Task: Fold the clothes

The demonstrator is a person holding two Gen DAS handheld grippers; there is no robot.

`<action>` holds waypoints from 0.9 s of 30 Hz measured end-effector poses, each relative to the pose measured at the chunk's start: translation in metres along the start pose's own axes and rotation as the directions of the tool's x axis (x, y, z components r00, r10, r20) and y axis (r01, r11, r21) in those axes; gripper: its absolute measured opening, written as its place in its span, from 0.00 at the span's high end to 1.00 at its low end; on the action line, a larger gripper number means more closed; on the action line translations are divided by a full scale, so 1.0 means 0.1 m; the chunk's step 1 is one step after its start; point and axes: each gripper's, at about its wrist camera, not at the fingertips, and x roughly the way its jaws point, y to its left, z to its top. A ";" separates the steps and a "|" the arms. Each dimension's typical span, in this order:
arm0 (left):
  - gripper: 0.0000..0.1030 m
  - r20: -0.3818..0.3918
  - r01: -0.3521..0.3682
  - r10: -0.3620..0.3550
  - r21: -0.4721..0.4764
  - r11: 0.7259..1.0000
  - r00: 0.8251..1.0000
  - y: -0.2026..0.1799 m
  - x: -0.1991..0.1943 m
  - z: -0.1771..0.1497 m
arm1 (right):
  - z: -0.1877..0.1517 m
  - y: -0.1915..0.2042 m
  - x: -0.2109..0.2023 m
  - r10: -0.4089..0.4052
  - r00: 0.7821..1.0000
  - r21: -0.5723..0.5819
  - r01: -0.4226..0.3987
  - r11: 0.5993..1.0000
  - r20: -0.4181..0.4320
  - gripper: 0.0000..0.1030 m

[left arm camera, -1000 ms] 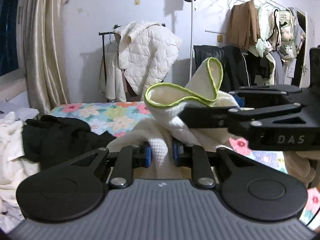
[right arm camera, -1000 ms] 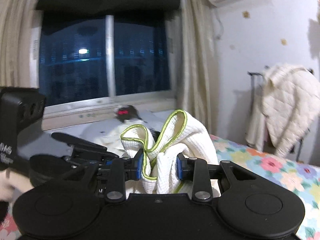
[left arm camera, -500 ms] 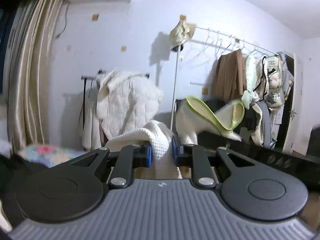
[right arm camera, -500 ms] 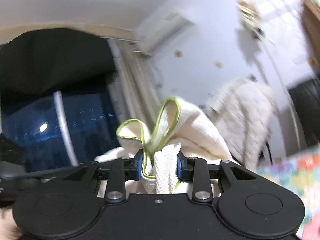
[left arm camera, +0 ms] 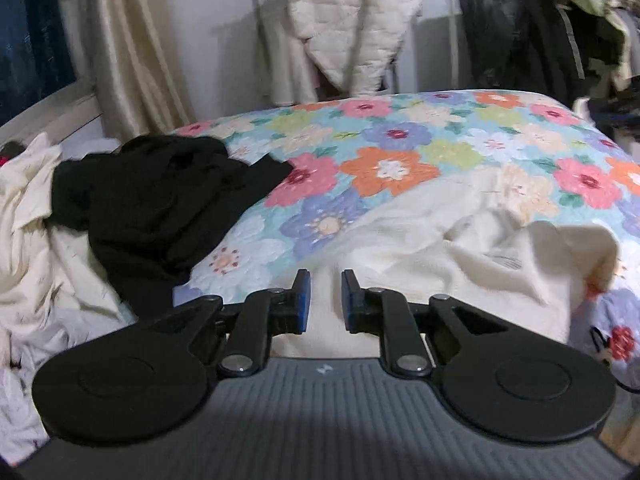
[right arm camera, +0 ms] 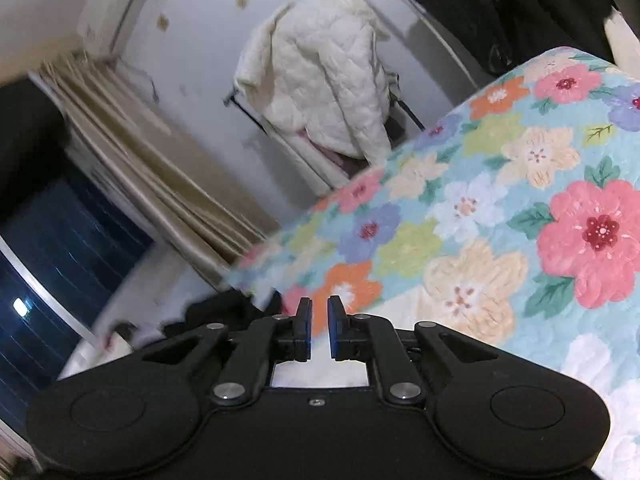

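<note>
Left wrist view: the left gripper [left arm camera: 323, 300] stands released, its blue-padded fingers [left arm camera: 301, 300] parted with nothing between them, above a cream garment [left arm camera: 440, 248] that lies rumpled on the flowered bedspread [left arm camera: 392, 148] from 6 to 3 o'clock. At 9 o'clock a black garment [left arm camera: 160, 200] rests partly on a heap of white clothes [left arm camera: 28, 248]. Farther off, at 12 o'clock, a white quilted jacket [left arm camera: 352, 20] hangs on a rack; a curtain [left arm camera: 132, 40] hangs at 11 o'clock.

Right wrist view, tilted: the right gripper [right arm camera: 319, 332] is released, fingers narrowly parted and empty, over the bedspread [right arm camera: 500, 208]. The jacket [right arm camera: 320, 72] hangs at 12 o'clock, the curtain [right arm camera: 140, 152] at 10 o'clock.
</note>
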 end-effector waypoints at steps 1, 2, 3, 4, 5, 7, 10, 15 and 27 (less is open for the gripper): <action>0.79 0.005 0.010 -0.010 0.021 1.000 1.000 -0.05 -0.03 0.02 | -0.03 -0.03 0.12 0.004 0.999 0.000 -0.004 1.000 -0.037 0.85; 0.70 0.010 0.019 -0.019 0.042 0.999 1.000 -0.10 -0.06 0.03 | -0.06 -0.07 0.23 0.007 0.997 0.002 -0.007 1.000 -0.075 0.81; 0.57 0.015 0.028 -0.029 0.063 0.998 0.999 -0.16 -0.09 0.05 | -0.08 -0.17 0.29 0.005 0.993 0.014 -0.004 1.000 -0.117 0.75; 0.52 0.020 0.038 -0.039 0.085 0.996 0.999 -0.21 -0.12 0.06 | -0.10 -0.19 0.41 -0.002 0.987 0.019 0.005 1.000 -0.163 0.71; 0.49 0.024 0.047 -0.049 0.106 0.993 0.998 -0.26 -0.15 0.08 | -0.11 -0.20 0.48 -0.012 0.983 0.019 0.016 1.000 -0.185 0.66; 0.46 0.010 0.083 -0.085 0.126 0.989 0.996 -0.36 -0.16 0.05 | -0.18 -0.26 0.40 -0.022 0.977 0.009 0.025 1.000 -0.213 0.61; 0.45 -0.012 0.198 -0.199 0.131 0.971 0.980 -0.49 -0.12 -0.05 | -0.18 -0.32 0.47 -0.013 0.977 0.008 0.015 1.000 -0.214 0.52; 0.42 -0.035 0.322 -0.327 0.299 0.898 0.944 -0.83 0.02 -0.20 | -0.21 -0.47 0.54 -0.059 0.969 0.018 0.065 0.998 -0.239 0.49; 0.22 -0.173 0.375 -0.335 0.357 0.855 0.926 -0.98 0.85 -0.37 | -0.44 -0.46 0.99 -0.051 0.919 -0.023 0.046 0.999 -0.391 0.33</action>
